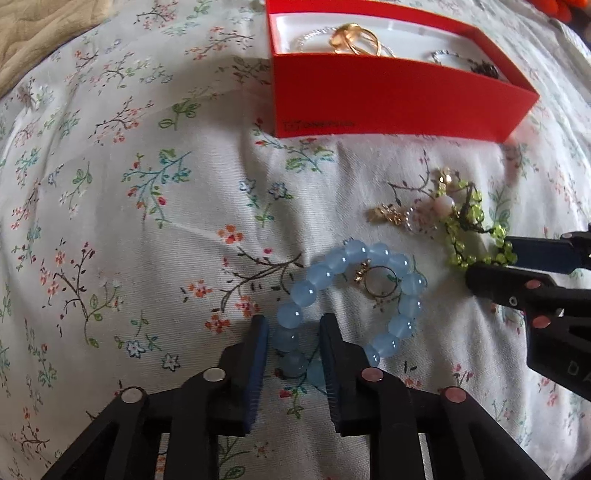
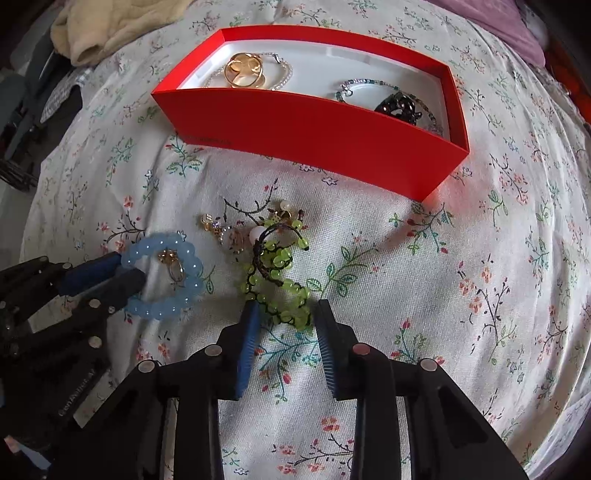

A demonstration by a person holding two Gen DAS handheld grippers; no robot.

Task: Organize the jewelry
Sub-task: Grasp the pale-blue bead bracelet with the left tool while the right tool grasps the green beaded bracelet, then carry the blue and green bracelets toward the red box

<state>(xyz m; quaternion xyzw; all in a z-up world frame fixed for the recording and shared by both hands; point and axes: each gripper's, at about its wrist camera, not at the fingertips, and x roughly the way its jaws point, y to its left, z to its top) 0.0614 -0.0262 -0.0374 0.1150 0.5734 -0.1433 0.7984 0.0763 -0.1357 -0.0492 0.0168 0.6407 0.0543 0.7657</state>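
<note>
- We hold two grippers over a bed covered with a floral sheet (image 1: 155,229), both pointing steeply down at loose jewelry.
- The left gripper (image 1: 294,325) straddles the near arc of a blue bead bracelet (image 1: 406,284). Its fingers (image 1: 258,354) stand a little apart with beads between them; we cannot tell whether the pads press on the beads.
- In the right wrist view that bracelet lies at the left, with the left gripper's tips on either side of its edge.
- Inside the blue loop lies a small gold ring (image 1: 382,282) with a charm.
- The right gripper (image 2: 284,310) is set down around the near end of a green bead bracelet (image 2: 273,280) strung on dark cord. Its fingers (image 2: 245,339) are apart, with the green beads in the gap; the pads do not visibly clamp them.
- Just beyond the green bracelet sits a small tangle of gold charms and a pale pink bead (image 2: 255,233).
- A red box (image 2: 314,133) with a white lining lies farther back on the sheet, well apart from the loose pieces.
- In the box we see gold rings (image 2: 245,70) on a silver chain at the left end, and a dark beaded piece (image 2: 397,105) with a thin beaded chain at the right end.
- A beige blanket (image 2: 110,26) lies bunched at the far left corner of the bed.
</note>
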